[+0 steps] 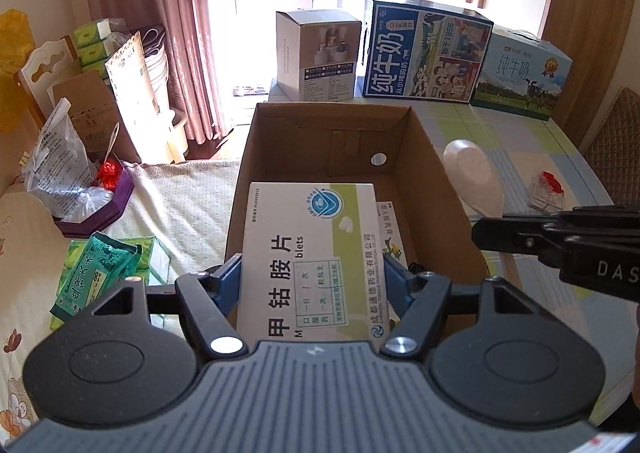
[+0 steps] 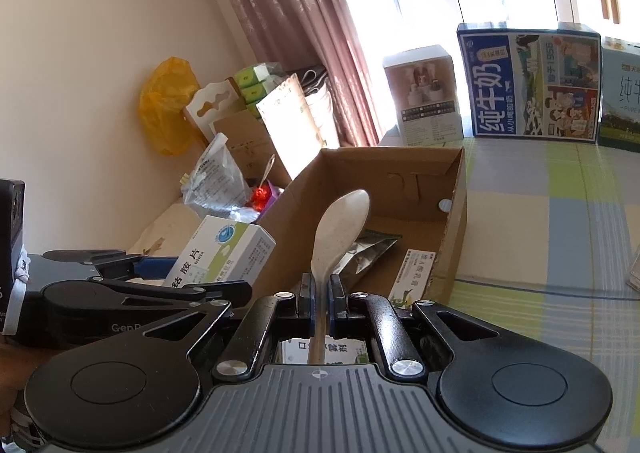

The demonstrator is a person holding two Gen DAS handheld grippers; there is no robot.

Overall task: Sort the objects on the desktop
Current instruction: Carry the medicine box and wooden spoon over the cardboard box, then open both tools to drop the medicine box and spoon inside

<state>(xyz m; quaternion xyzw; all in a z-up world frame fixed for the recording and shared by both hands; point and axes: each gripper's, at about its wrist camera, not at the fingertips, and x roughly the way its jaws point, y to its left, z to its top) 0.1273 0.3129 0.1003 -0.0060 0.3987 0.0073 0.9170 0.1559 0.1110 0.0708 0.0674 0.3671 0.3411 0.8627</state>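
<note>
Cardboard box (image 1: pixel 436 189) lies ahead of both your grippers, at twelve o'clock, with its open top facing up. Your left gripper (image 1: pixel 312 273) is about half open and clamps the medicine box (image 1: pixel 316 249) by its two long sides, held over the near end of the carton. Your right gripper (image 2: pixel 320 293) is fully closed on the handle of the white spoon (image 2: pixel 340 229); its long axis points to twelve o'clock, with the bowl above the carton's near edge. I think the left hand is nearer to dropping.
</note>
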